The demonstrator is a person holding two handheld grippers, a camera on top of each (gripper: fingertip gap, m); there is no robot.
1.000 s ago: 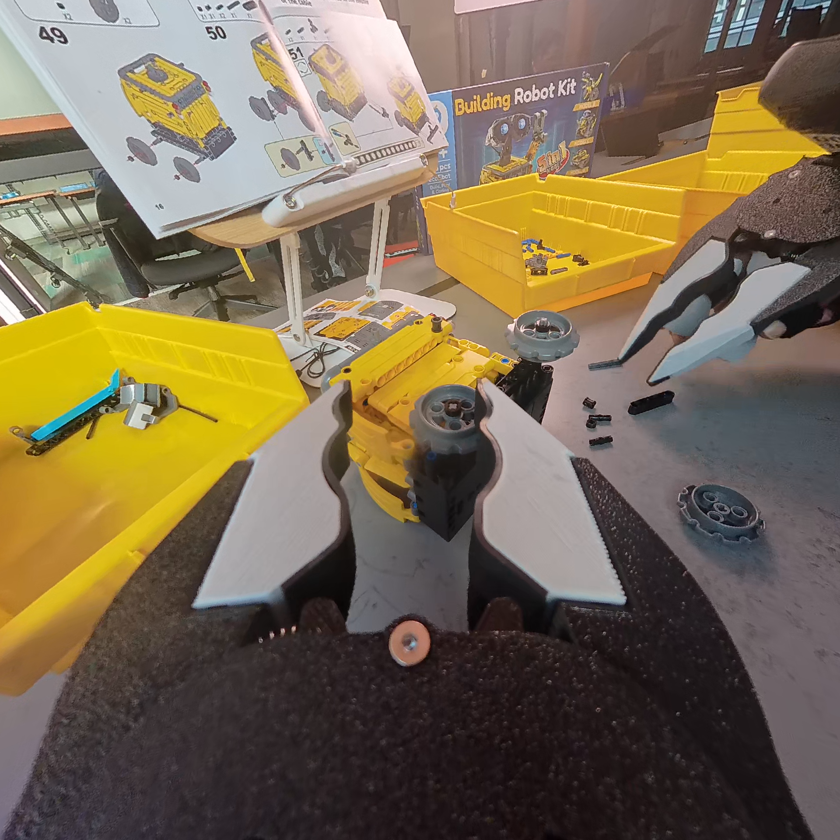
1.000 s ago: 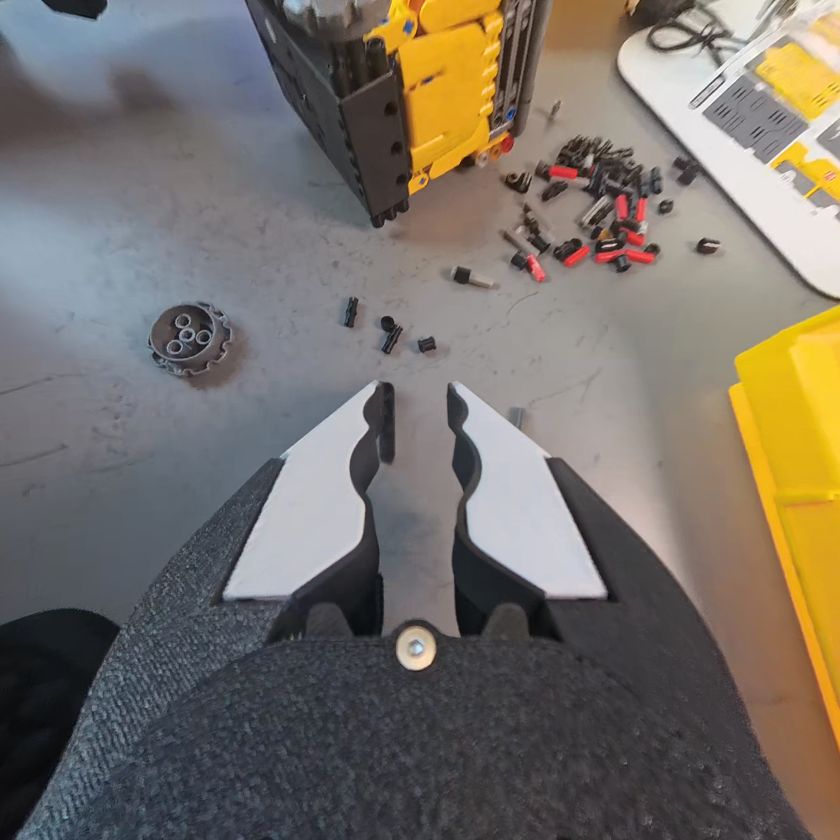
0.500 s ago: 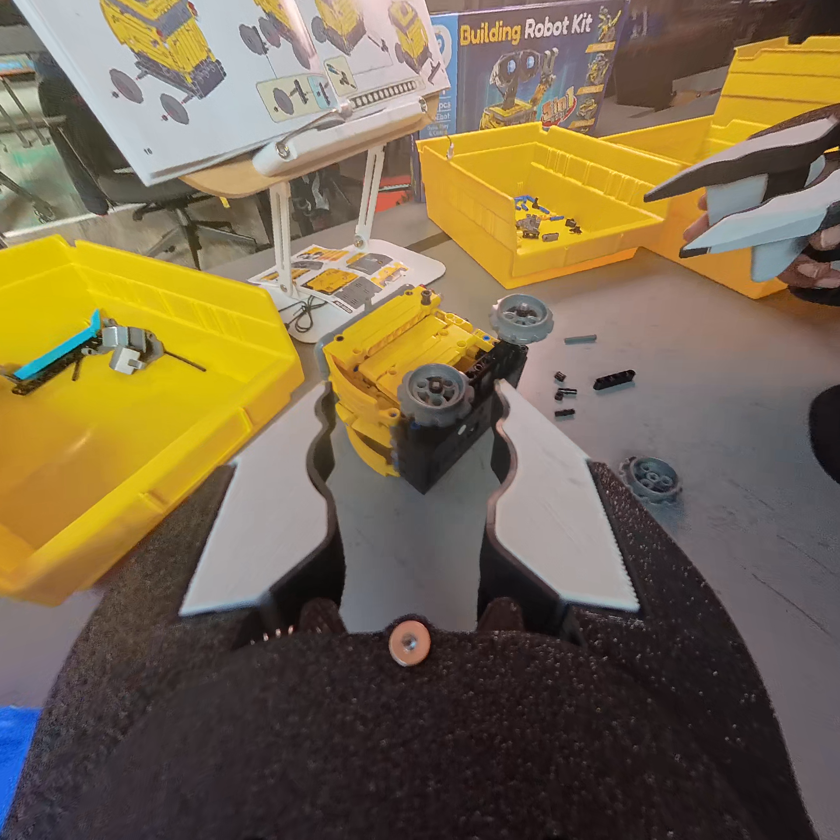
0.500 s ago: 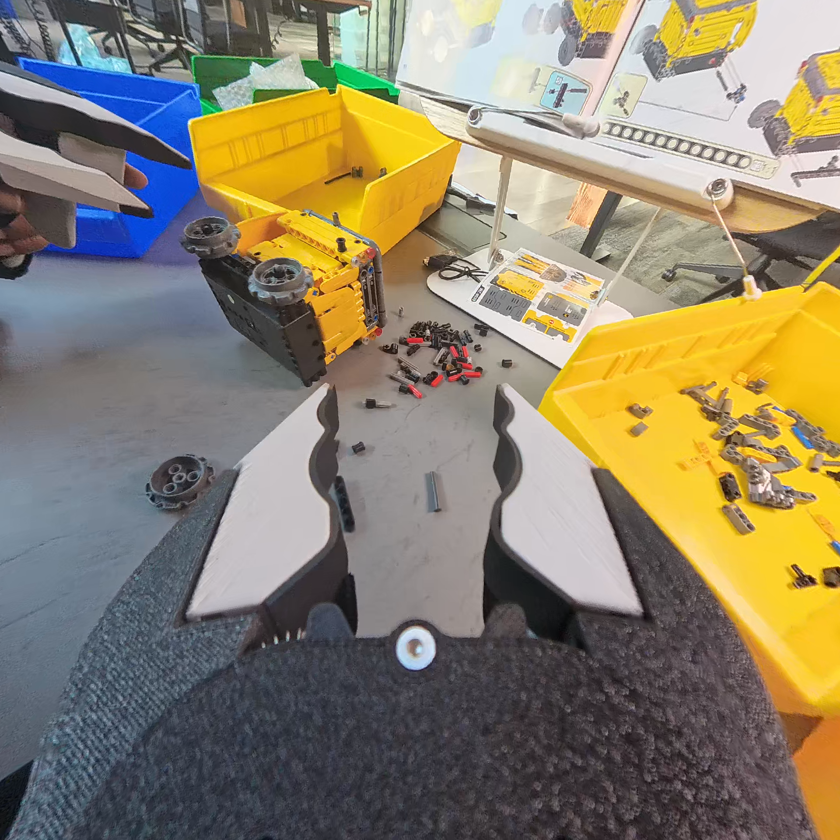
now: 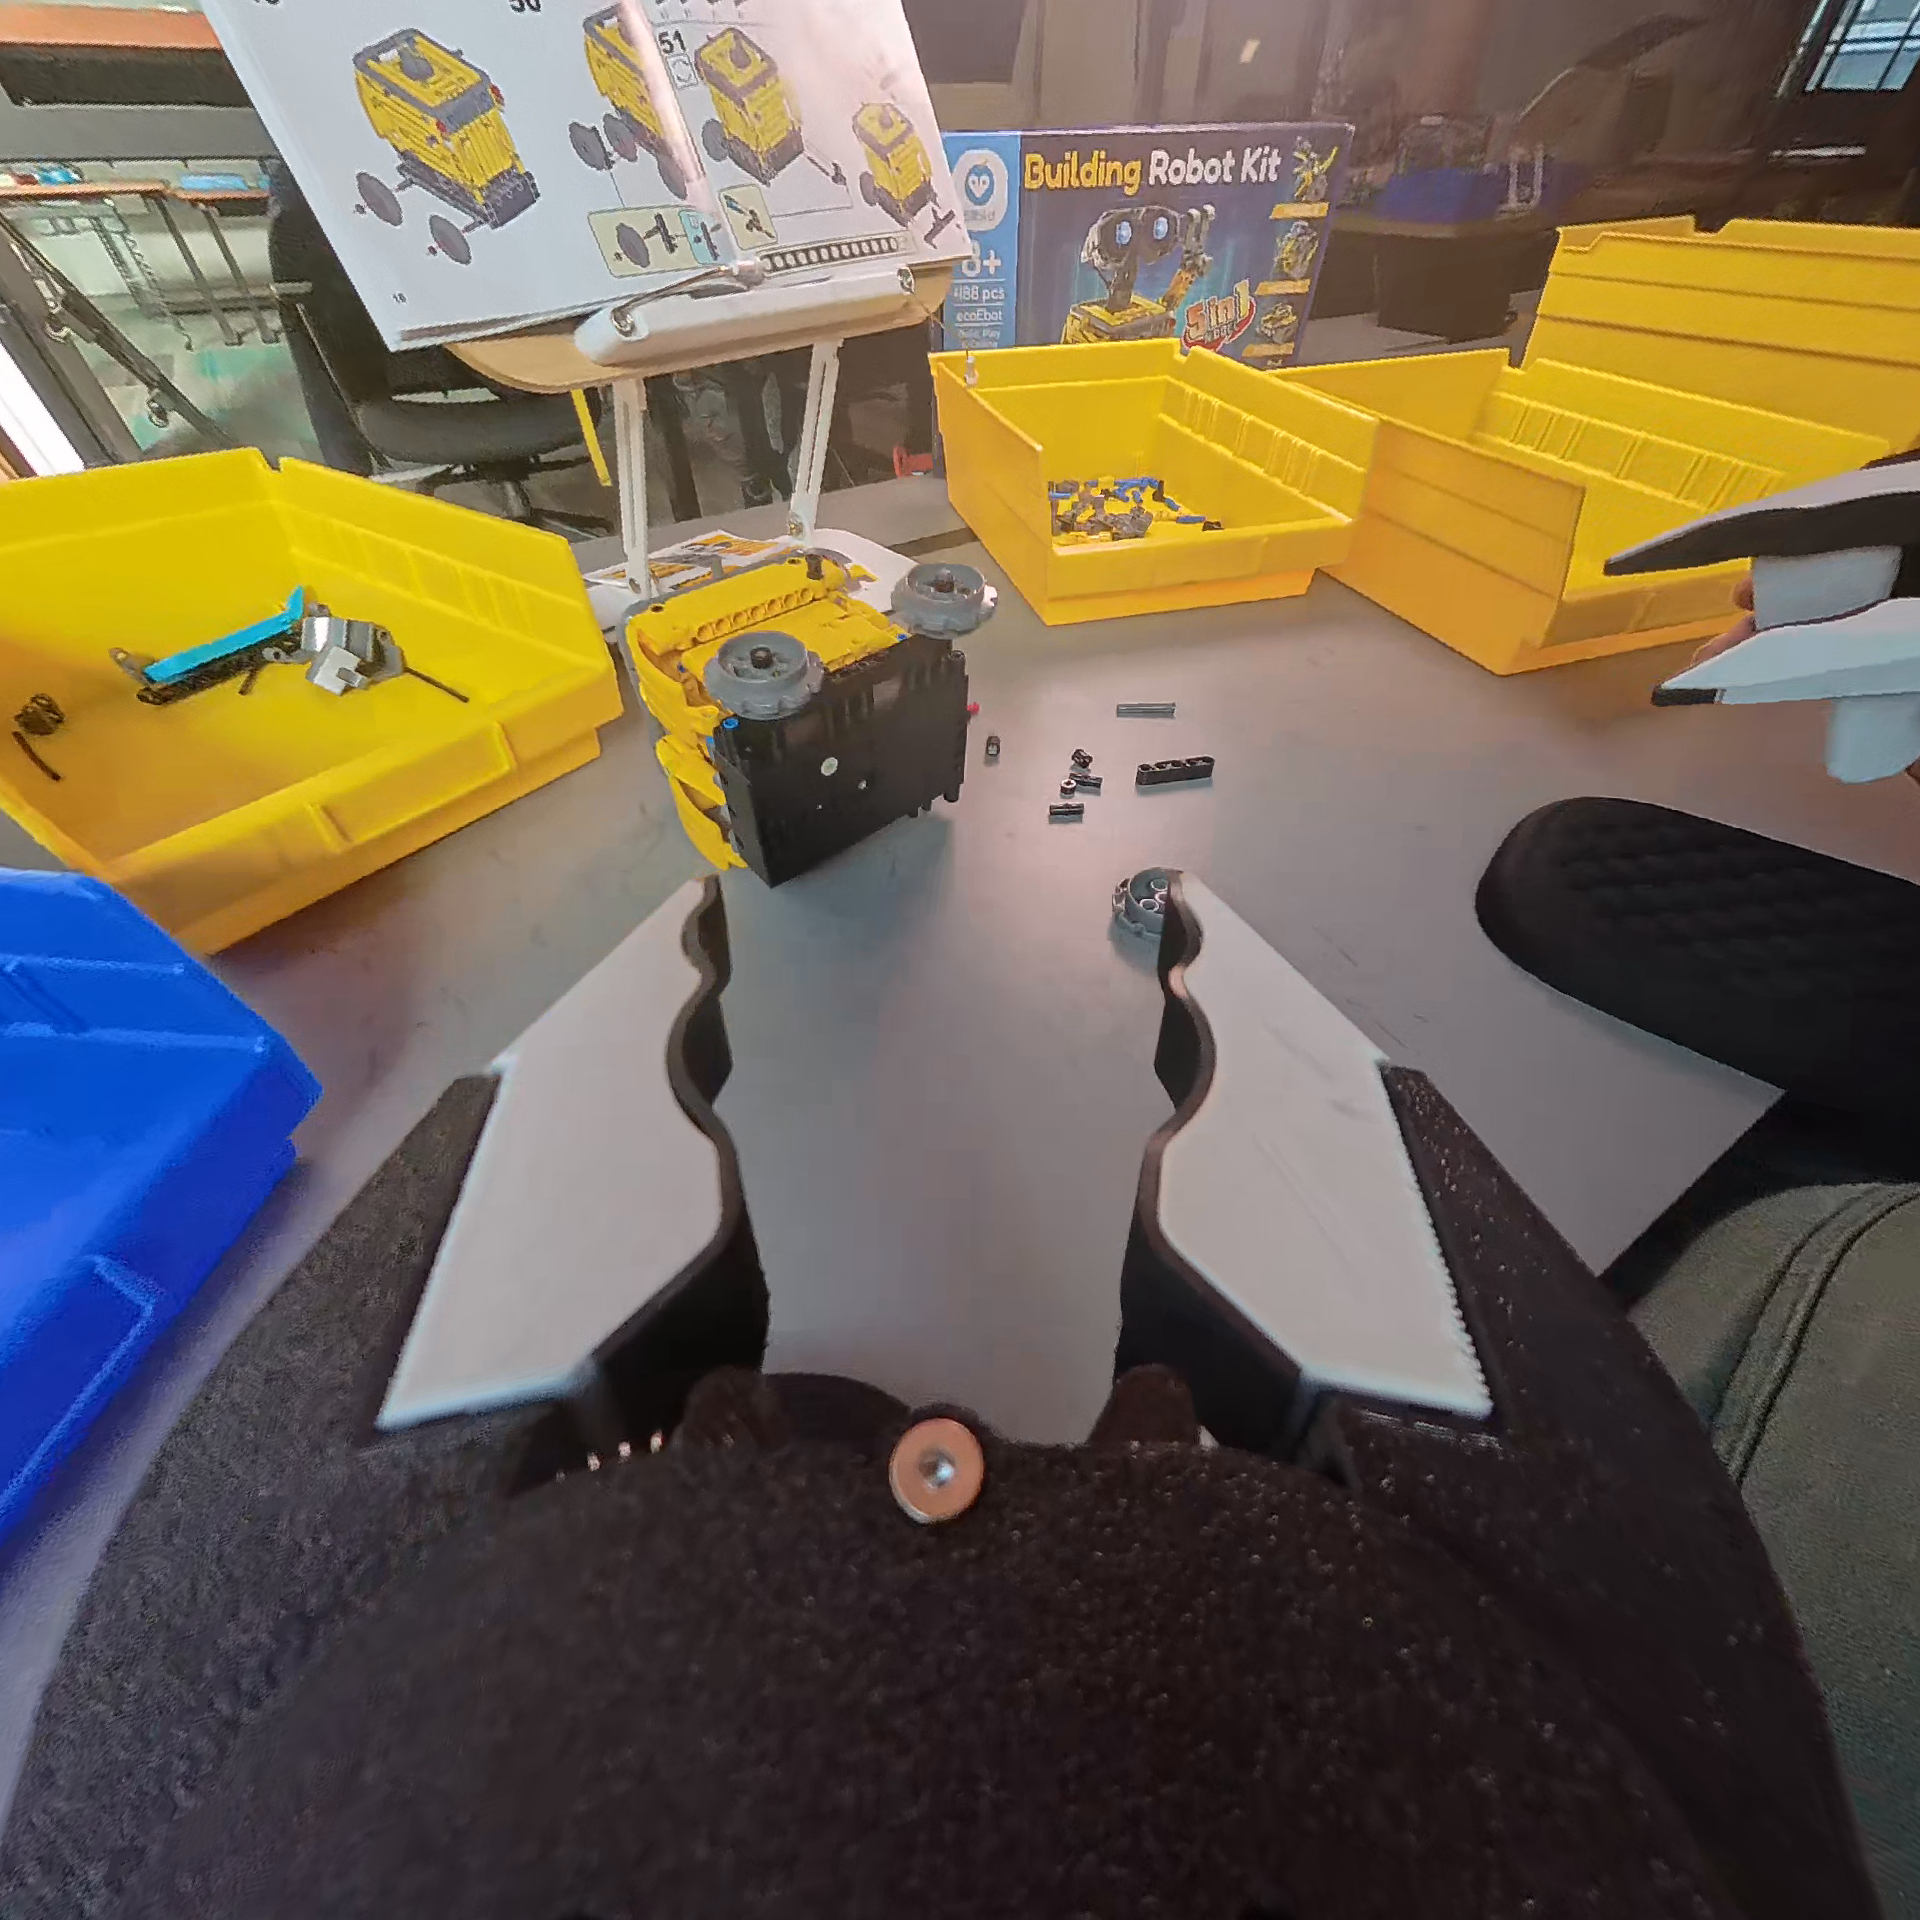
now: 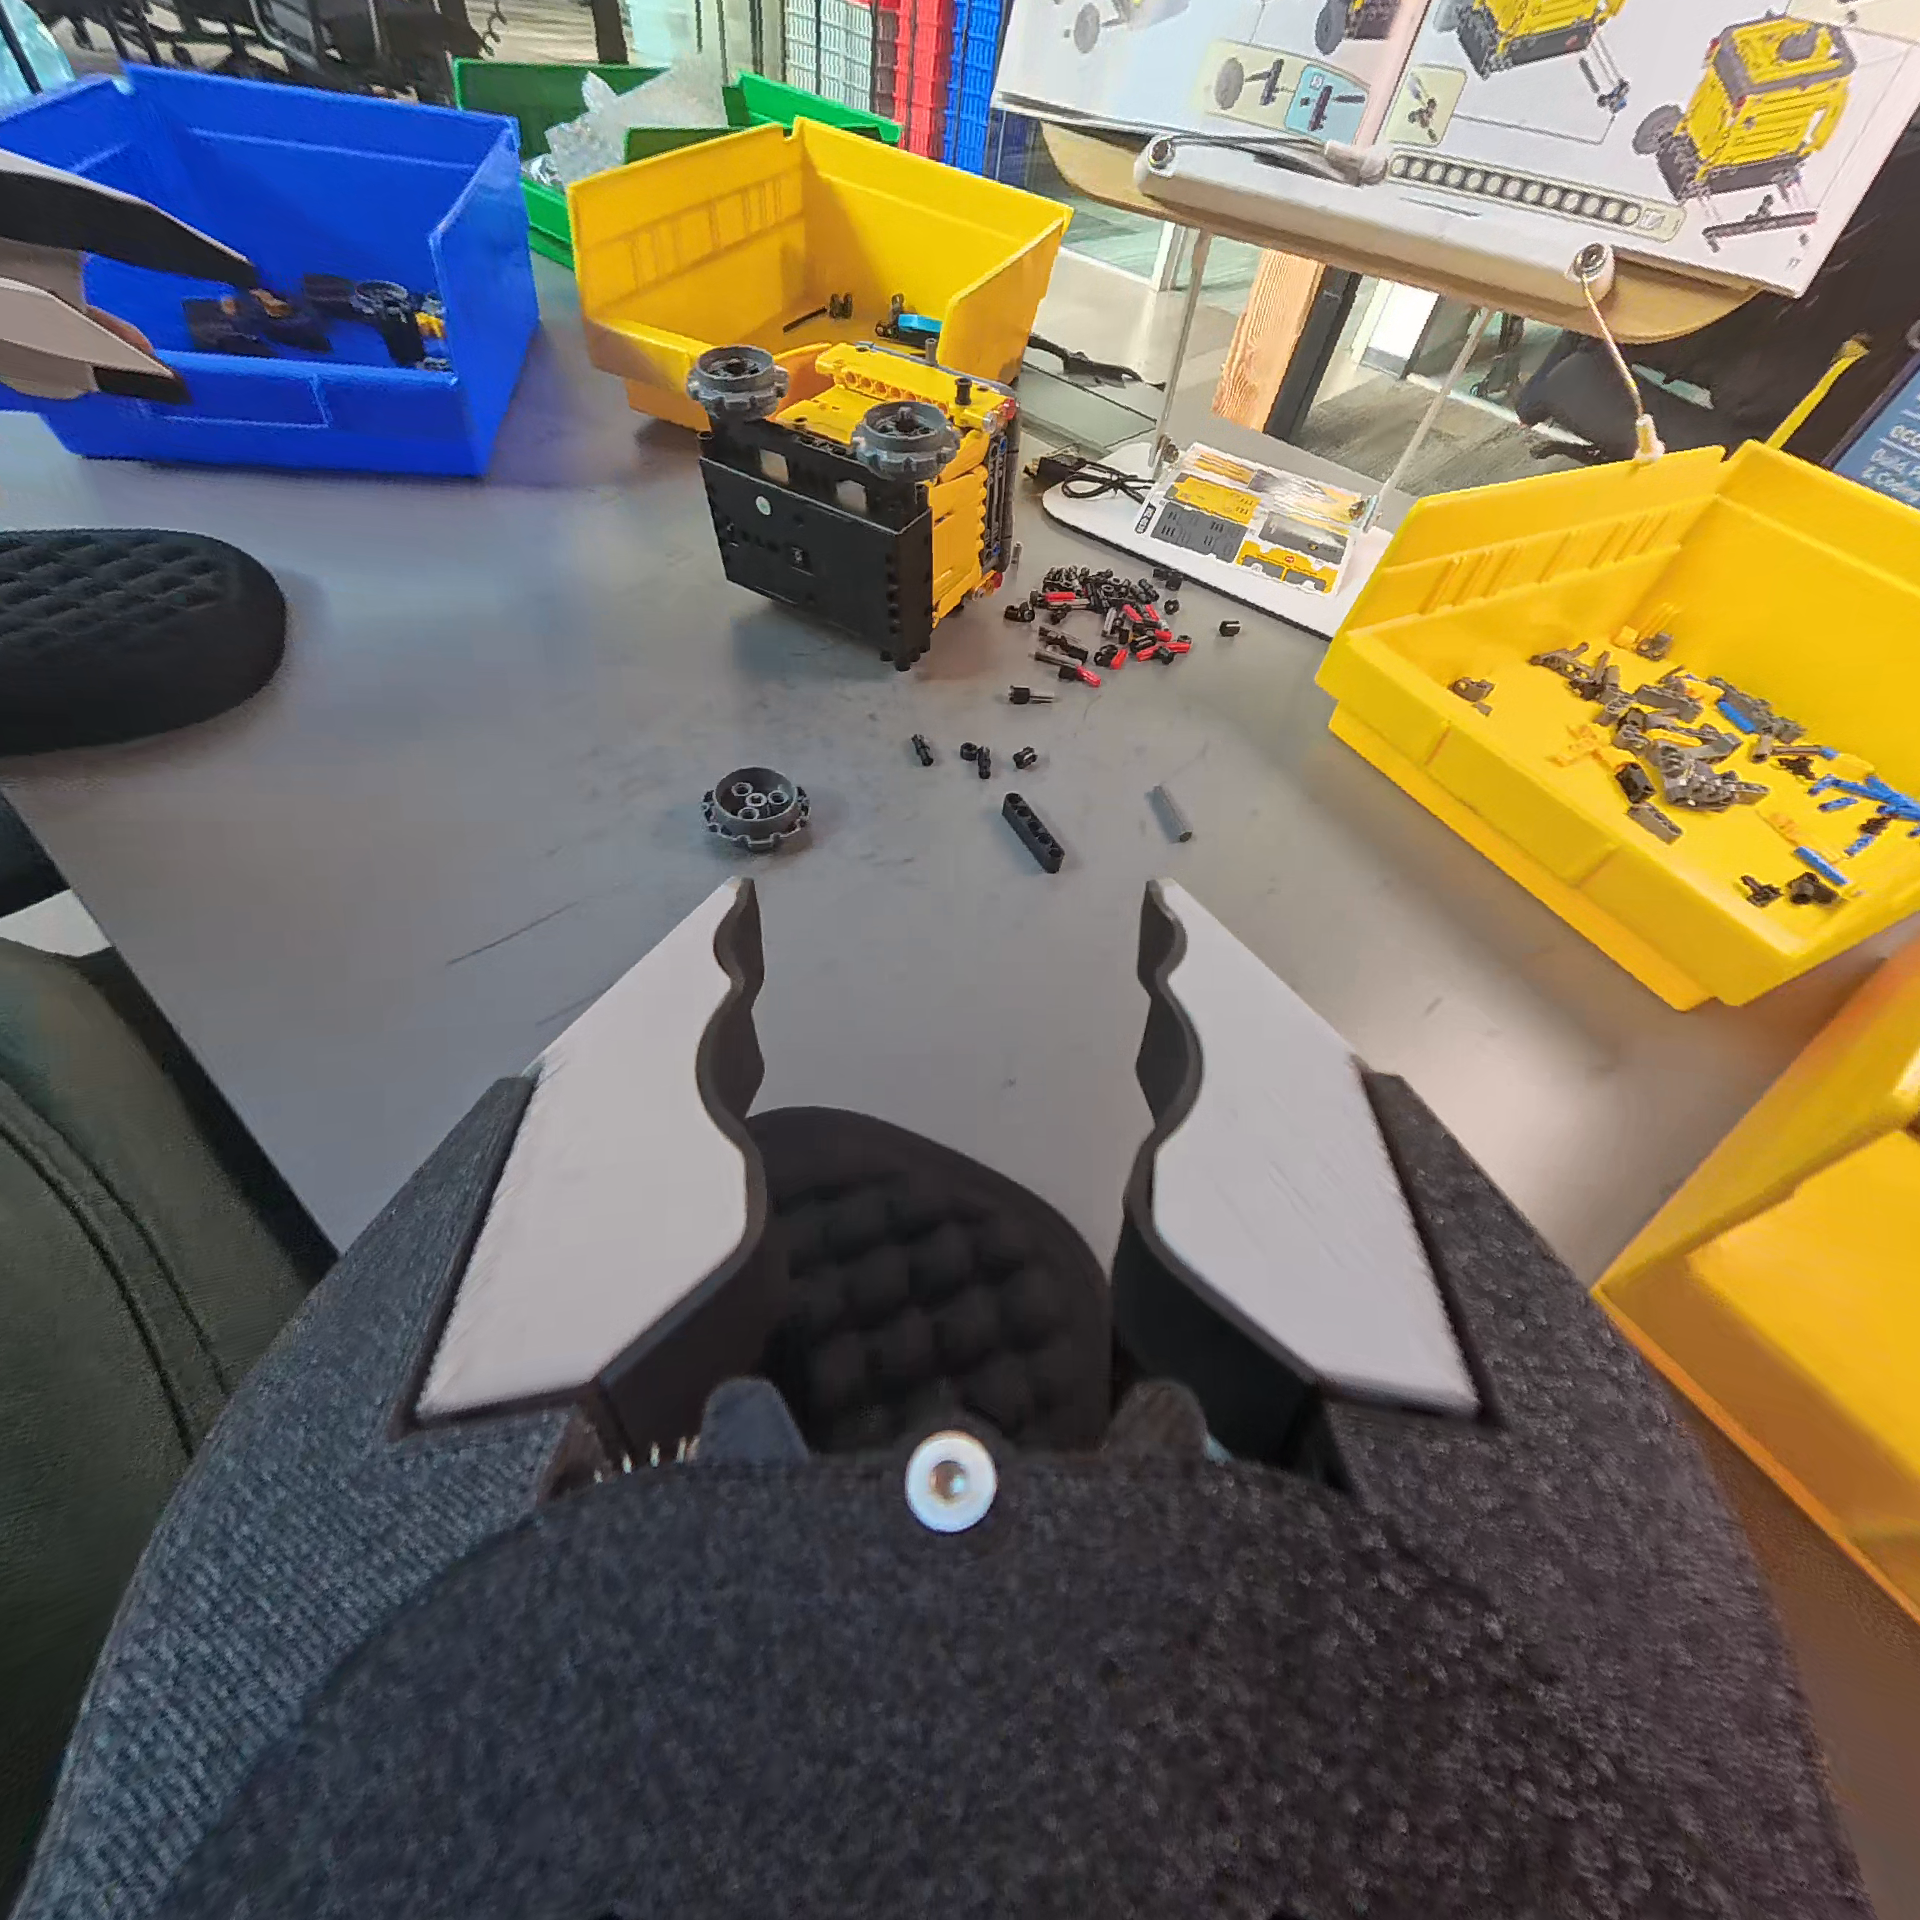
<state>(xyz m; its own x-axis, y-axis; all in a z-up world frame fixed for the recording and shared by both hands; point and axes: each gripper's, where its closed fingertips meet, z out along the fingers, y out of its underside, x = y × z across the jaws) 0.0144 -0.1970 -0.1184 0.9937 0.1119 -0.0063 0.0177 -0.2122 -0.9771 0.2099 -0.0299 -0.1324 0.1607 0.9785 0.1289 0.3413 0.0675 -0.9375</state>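
Note:
A yellow and black brick vehicle point(image 5: 810, 717) lies on its side on the grey table, two grey wheels on top; it also shows in the right wrist view point(image 6: 862, 499). My left gripper point(image 5: 940, 894) is open and empty, pulled back from the vehicle. A loose grey wheel point(image 5: 1138, 904) lies by its right fingertip. My right gripper point(image 6: 945, 894) is open and empty, above the table's near edge. The loose wheel point(image 6: 755, 808), a black beam point(image 6: 1032, 831) and a grey axle point(image 6: 1171, 812) lie ahead of it. The right gripper also shows at the right edge of the left wrist view point(image 5: 1787, 623).
Yellow bins stand left point(image 5: 260, 790) and back right point(image 5: 1143, 488), one with small parts point(image 6: 1621, 790). A blue bin point(image 6: 281, 281) is far left. A pile of red and black pins point(image 6: 1107, 623) lies by the vehicle. An instruction booklet on a stand point(image 5: 665, 177) is behind. Black armrest pads point(image 5: 1704, 935) sit near. From either gripper's tips it is about 15 cm to the loose wheel point(image 6: 755, 808).
Both grippers have drawn back and up from the table and opened wider. The left let go of the vehicle's wheel area; the right left the black beam on the table.

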